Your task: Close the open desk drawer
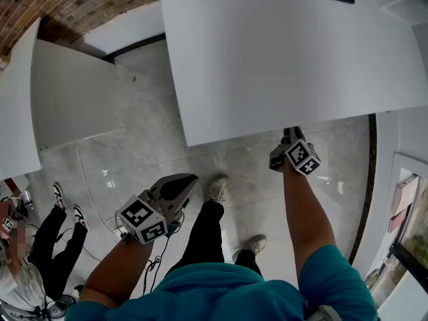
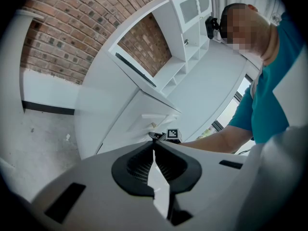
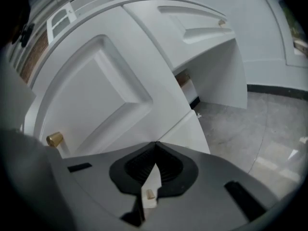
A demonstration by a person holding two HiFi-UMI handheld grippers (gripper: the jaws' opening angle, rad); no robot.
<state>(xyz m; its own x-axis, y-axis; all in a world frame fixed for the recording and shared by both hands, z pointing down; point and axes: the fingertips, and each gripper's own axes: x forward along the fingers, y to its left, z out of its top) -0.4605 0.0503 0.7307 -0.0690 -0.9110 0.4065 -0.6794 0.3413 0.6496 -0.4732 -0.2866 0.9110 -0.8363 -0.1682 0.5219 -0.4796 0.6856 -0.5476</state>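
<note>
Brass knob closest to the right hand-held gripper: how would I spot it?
In the right gripper view, the white desk fills the upper left. On its big recessed panel, the knob sits at the lower-left edge. It looks large and near; the other knob is tiny, upper right.

Bright, even daylight is washing over the white desk (image 1: 281, 65), leaving it almost shadowless. Right of the right gripper (image 3: 156, 142) jaws, the glossy floor (image 3: 269, 143) is throwing back pale glare. Both gripper views are bending straight edges into curves and darkening at the corners. Just below the left gripper (image 2: 153, 142) jaws the housing is blurring, while the brick wall (image 2: 62, 28) far above-left is showing sharp.
</note>
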